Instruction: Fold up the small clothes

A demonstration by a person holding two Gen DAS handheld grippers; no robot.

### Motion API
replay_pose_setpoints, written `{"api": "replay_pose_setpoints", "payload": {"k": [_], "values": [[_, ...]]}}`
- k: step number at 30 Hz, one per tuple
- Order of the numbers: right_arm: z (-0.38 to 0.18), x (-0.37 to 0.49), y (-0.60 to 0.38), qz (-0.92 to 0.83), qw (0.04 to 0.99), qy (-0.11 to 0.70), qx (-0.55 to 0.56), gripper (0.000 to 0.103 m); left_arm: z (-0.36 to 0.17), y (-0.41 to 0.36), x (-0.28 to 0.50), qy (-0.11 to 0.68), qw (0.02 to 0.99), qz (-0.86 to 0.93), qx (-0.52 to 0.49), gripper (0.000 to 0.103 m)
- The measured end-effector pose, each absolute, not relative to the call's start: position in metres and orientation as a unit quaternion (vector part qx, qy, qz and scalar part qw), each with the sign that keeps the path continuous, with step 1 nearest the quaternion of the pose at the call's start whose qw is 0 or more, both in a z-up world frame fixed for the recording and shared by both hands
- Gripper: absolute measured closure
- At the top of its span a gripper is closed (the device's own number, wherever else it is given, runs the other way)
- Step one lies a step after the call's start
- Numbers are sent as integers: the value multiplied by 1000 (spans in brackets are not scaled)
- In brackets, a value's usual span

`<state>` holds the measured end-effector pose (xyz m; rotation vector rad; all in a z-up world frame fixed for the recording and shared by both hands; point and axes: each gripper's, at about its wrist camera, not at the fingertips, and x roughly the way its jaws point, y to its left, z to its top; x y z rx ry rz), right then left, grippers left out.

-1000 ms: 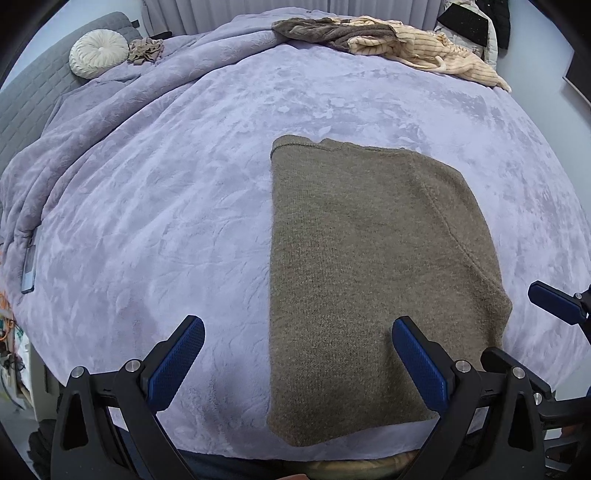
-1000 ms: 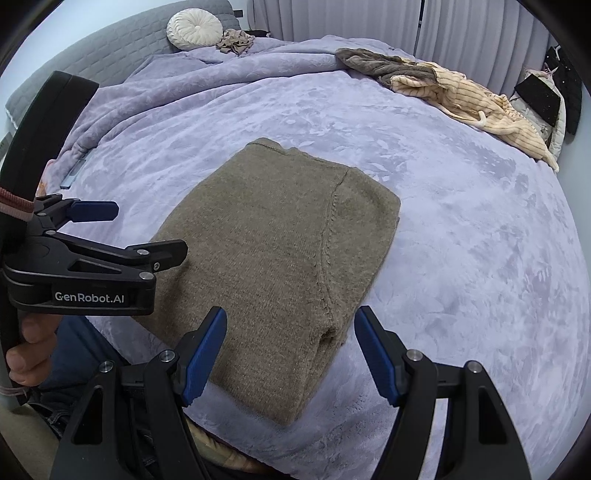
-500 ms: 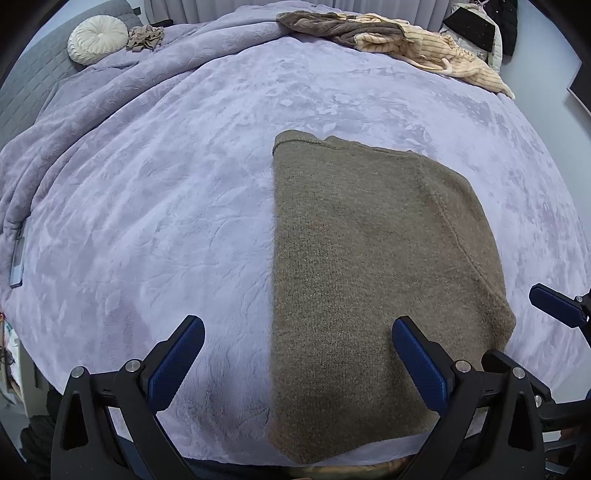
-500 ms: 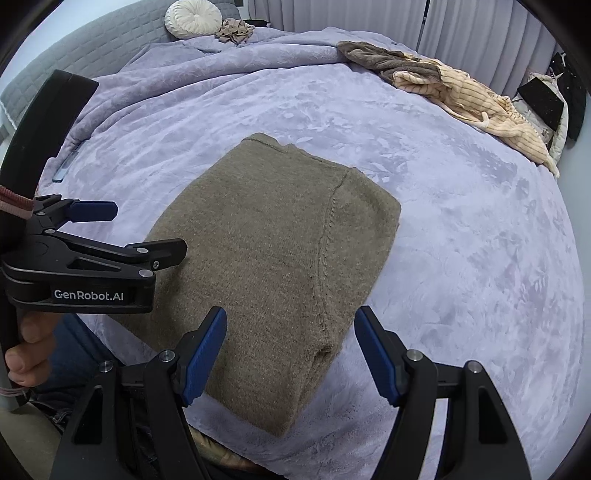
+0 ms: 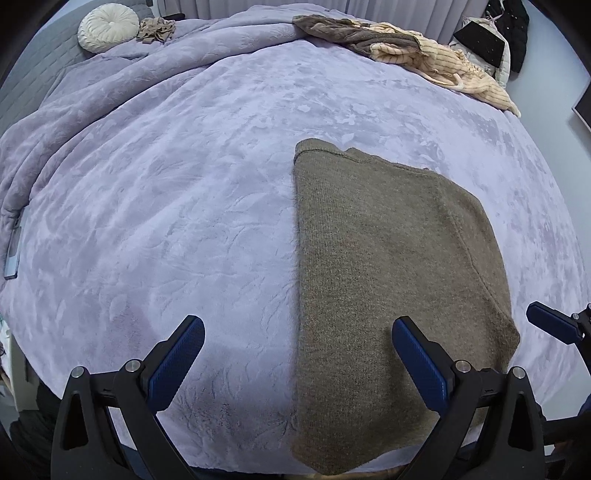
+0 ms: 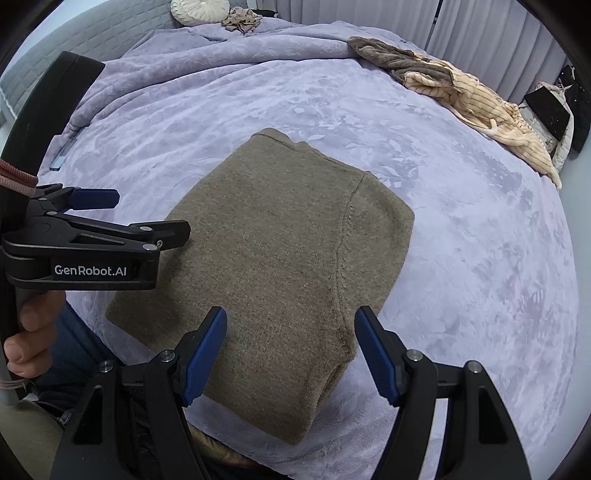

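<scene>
Folded olive-brown knitted sweater (image 5: 388, 288) lying flat on the lavender plush blanket (image 5: 184, 206) of the bed, near the front edge, forming a rough rectangle with a ribbed hem at its far end and a raised seam running down its right part. In the left wrist view, at 3 to 5 o'clock of the frame; in the right wrist view (image 6: 273, 266), close to centre.

Left gripper (image 5: 297, 363) spread wide, empty, blue-padded fingers (image 5: 177, 362) apart above the near edge of the bed; left pad over bare blanket, right pad over the sweater's near part, contact not clear. Seen also from the side in the right wrist view (image 6: 110, 218) at 9 o'clock, black body marked "GenRobot.AI", over the sweater's left edge, with the person's hand (image 6: 29, 339) on its handle below.

Right gripper (image 6: 291, 354) likewise open, holding nothing, both pads hovering at the near end of the sweater, straddling the seam. One of its blue tips (image 5: 550, 323) showing at 4 o'clock of the left wrist view, just beside the sweater's right corner.

Heap of cream striped and grey-brown garments (image 5: 406, 48) at 1 o'clock on the far side of the bed, well apart from the sweater. Round cream pleated cushion (image 5: 107, 26) at 11 o'clock, small crumpled beige cloth (image 5: 157, 29) just beside it.
</scene>
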<state>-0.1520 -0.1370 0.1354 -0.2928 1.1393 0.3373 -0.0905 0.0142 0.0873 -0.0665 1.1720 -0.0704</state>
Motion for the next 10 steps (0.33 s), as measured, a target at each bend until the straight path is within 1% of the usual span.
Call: {"api": "replay_pose_setpoints", "payload": {"k": [10], "values": [[135, -151, -119, 165, 814, 535, -155, 28, 89, 29, -93, 545, 837, -31, -44, 1]]}}
